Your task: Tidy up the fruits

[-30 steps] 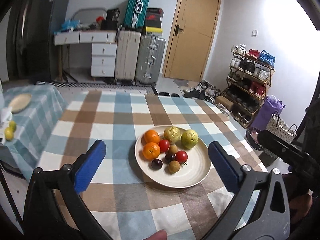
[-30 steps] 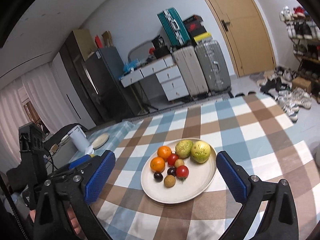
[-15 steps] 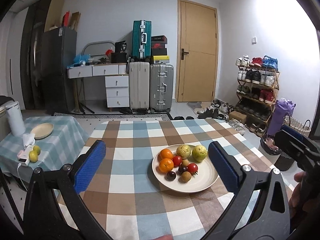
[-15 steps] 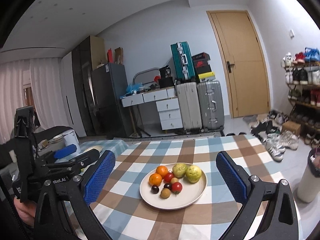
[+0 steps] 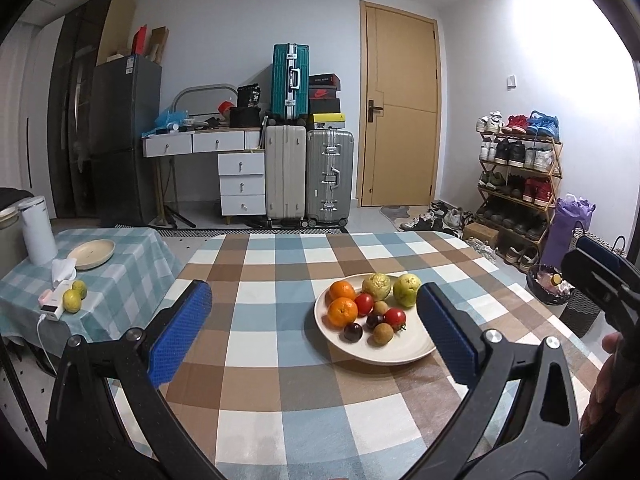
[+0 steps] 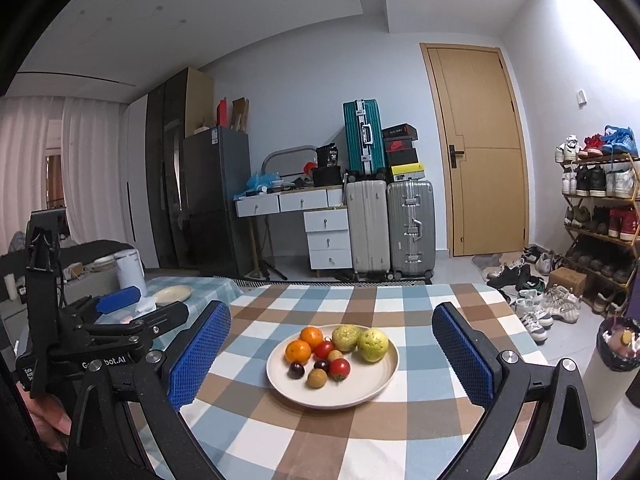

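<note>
A cream plate (image 5: 404, 350) (image 6: 376, 384) sits on the checked table (image 5: 276, 280) (image 6: 372, 304). It holds two oranges (image 5: 342, 307) (image 6: 298, 351), two green guavas (image 5: 407, 290) (image 6: 373, 345), two red tomatoes (image 5: 395, 317) (image 6: 339, 367), dark plums (image 5: 353, 331) (image 6: 296, 370) and small brown fruits (image 5: 382, 335) (image 6: 316, 378). My left gripper (image 5: 316, 330) is open, held back above the table's near edge, nothing between its blue pads. My right gripper (image 6: 332, 354) is open too, framing the plate from a distance. Each gripper shows at the edge of the other's view.
A low side table (image 5: 120, 276) at the left carries an empty cream dish (image 5: 91, 253) (image 6: 173, 294), two yellow-green fruits (image 5: 76, 295), a white kettle (image 5: 38, 230) and a charger. Suitcases, drawers, a shoe rack (image 5: 518, 184) and a bin (image 6: 616, 368) stand beyond the table.
Both grippers have tilted up and drawn back from the plate, so it looks smaller and lower and more of the room shows. Both jaws stayed open; no fruit moved.
</note>
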Tool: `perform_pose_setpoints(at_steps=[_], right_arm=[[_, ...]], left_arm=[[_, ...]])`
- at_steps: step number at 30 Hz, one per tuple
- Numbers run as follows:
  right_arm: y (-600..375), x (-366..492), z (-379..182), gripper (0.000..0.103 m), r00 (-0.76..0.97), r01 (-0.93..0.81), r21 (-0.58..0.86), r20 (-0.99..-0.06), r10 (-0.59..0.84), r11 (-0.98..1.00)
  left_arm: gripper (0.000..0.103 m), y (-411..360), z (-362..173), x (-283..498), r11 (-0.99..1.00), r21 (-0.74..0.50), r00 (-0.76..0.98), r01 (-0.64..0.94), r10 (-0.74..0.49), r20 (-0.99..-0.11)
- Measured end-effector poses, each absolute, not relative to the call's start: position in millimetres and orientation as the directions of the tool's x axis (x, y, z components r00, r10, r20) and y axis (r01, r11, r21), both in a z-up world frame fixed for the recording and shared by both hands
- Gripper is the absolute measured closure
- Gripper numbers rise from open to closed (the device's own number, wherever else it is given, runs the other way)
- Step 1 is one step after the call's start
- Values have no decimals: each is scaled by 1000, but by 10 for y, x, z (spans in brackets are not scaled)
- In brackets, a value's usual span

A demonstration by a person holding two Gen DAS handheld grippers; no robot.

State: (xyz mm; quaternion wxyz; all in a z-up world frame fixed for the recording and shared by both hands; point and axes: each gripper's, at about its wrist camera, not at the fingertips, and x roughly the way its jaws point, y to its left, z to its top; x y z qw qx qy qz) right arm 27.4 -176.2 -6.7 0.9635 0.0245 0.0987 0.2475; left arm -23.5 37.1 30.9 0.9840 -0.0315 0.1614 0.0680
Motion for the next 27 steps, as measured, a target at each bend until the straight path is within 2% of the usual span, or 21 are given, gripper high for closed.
perform_pose_setpoints(at_steps=[9,19,27], right_arm=[[-1737,308,-302,0,860,-462,69,-211,466,884],[-1706,449,-554,0,856,-456,62,-242,457,888],[-1648,495,-676,0,856,-466,28,-239,458,884]], left_arm=[[1,373,-12,-92,985,10,947,-173,169,-274],[1,433,-369,157,986,-11,932,-169,156,-328],[1,405,-524,217,987,5,935,-158,152,-320]])
